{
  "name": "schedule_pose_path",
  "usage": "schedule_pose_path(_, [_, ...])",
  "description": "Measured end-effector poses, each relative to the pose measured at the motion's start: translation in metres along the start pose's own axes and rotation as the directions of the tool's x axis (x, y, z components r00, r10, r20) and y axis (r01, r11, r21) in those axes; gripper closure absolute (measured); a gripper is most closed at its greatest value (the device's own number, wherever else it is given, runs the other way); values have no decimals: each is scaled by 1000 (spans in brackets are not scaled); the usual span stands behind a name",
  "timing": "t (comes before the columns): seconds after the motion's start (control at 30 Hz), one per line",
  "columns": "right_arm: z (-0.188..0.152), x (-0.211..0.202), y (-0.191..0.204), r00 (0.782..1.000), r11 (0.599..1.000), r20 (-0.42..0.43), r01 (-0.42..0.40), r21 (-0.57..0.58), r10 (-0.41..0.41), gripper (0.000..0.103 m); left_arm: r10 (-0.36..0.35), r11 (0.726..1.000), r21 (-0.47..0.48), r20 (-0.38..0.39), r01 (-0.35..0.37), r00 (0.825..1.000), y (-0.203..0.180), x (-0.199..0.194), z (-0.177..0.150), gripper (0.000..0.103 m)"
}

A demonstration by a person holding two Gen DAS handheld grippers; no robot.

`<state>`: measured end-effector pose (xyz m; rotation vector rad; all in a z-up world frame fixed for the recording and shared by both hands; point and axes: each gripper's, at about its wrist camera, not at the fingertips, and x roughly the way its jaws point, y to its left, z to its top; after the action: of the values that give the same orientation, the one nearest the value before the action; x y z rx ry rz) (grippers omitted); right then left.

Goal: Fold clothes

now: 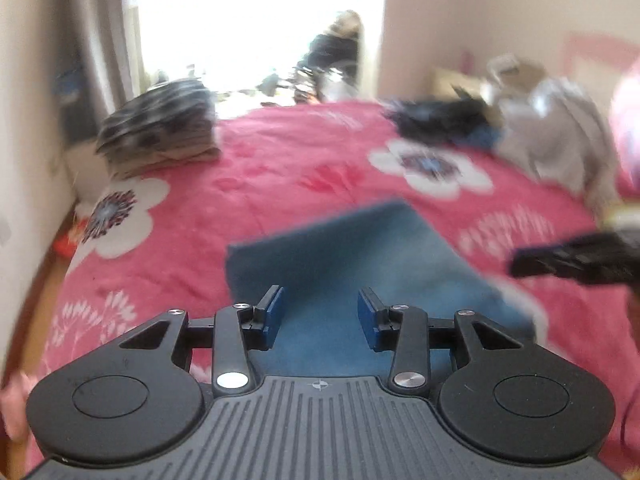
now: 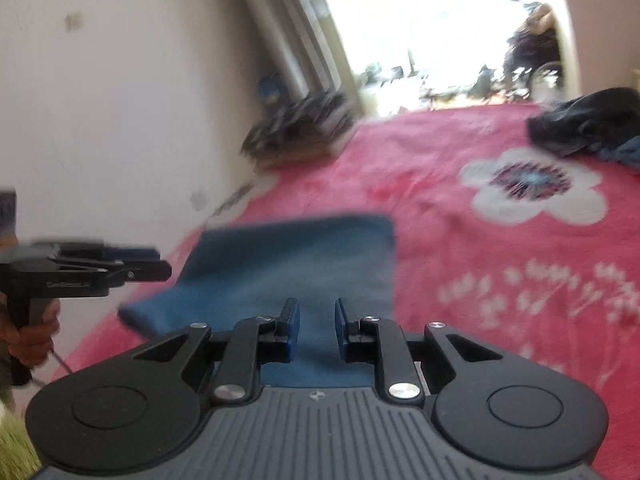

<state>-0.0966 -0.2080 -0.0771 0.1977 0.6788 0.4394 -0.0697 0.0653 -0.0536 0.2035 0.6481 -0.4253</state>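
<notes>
A folded blue garment (image 1: pixel 352 256) lies flat on the pink flowered bedspread (image 1: pixel 280 168), also in the right wrist view as the blue garment (image 2: pixel 296 260). My left gripper (image 1: pixel 320 316) hovers over its near edge, open, nothing between the blue pads. My right gripper (image 2: pixel 317 330) is over the same garment's near edge, open with a narrower gap, also empty. The right gripper (image 1: pixel 576 258) shows at the right edge of the left wrist view. The left gripper (image 2: pixel 132 264) shows at the left of the right wrist view, held by a hand (image 2: pixel 32 336). Both views are blurred.
A stack of folded striped and dark clothes (image 1: pixel 160 120) sits at the bed's far left corner by the wall. A dark garment (image 1: pixel 440 120) and a grey heap (image 1: pixel 560 132) lie at the far right. A bright window is behind the bed. The wall (image 2: pixel 100 100) runs along the left.
</notes>
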Motion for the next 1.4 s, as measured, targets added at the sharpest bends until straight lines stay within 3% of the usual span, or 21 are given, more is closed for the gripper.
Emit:
schedule_pose_path(0.07, [-16,27,1,994,1000,-108,20,-5,-20,82,22,999,51,-48,-20,999,-8,8,-15,63])
schedule_pose_path(0.17, [-8,30,8,989,998,-136,47,-40,-52,83,28,1000,12,-44,-28,999,-4,15,-29,62])
schedule_pose_path(0.33, [40,31,12,996,997,-60,64,-51,-67,83,10,1000,-16,-33,-11,999,6,14,-29,61])
schedule_pose_path(0.7, [82,144,-26,979,986,-118,164,-34,-167,87,21,997,68,-1,-21,1000,0,15,-35,61])
schedule_pose_path(0.77, [94,125,-20,988,992,-91,125,26,-122,83,20,998,65,0,-20,1000,0,15,-36,61])
schedule_pose_path(0.87, [108,114,6,998,999,-57,-28,24,30,83,19,998,61,3,-19,1000,0,14,-37,61])
schedule_pose_path(0.97, [115,143,44,974,981,-131,-190,-28,185,83,20,998,58,5,-20,1000,0,13,-39,61])
schedule_pose_path(1.03, [111,178,68,956,971,-202,-231,-67,214,83,34,997,66,8,-34,999,-2,13,-39,61])
schedule_pose_path(1.07, [108,197,77,950,969,-234,-231,-90,205,84,41,997,70,9,-41,999,-4,12,-39,61])
schedule_pose_path(1.17, [95,237,84,962,973,-245,-165,-162,122,89,51,997,52,3,-51,999,-1,14,-39,61])
schedule_pose_path(1.23, [100,239,77,960,980,-252,-155,-126,119,89,32,999,16,-2,-32,999,5,14,-38,61])
schedule_pose_path(1.4, [129,157,13,981,988,-115,-149,50,154,85,17,1000,-2,1,-17,1000,6,15,-38,60])
